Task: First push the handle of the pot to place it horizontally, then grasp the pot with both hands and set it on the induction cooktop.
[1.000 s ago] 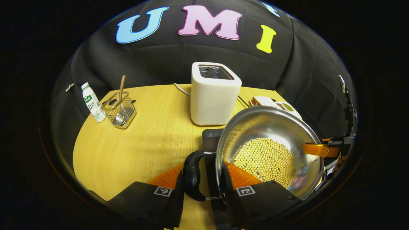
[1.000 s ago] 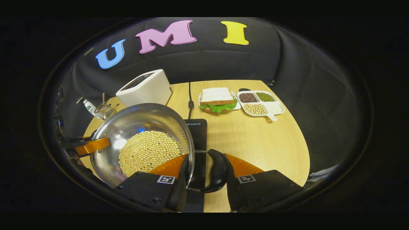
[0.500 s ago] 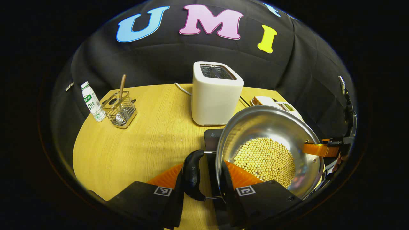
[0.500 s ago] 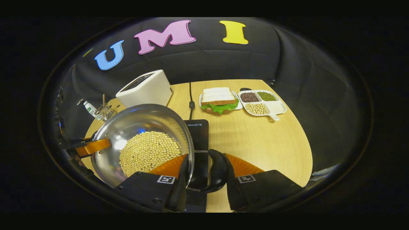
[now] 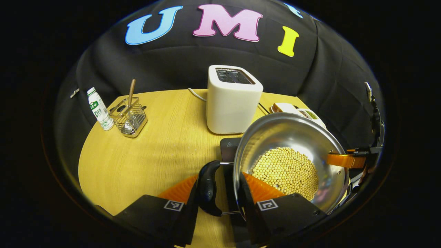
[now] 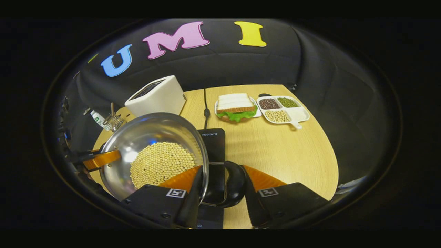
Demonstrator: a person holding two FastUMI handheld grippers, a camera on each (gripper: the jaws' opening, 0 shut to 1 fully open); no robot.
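Steel pot over branded cooktop

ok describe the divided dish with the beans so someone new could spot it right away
On the wooden table, look to the far edge, right of the white toaster. Next to the sandwich plate sits a white divided dish with a short handle. Nothing else nearby has compartments: dark beans, green beans and pale beans each fill one, and one is bare.

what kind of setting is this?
Likely a mock kitchen set in a recording booth: a wooden table against black cloth, with a toaster, an induction cooktop and a sandwich.
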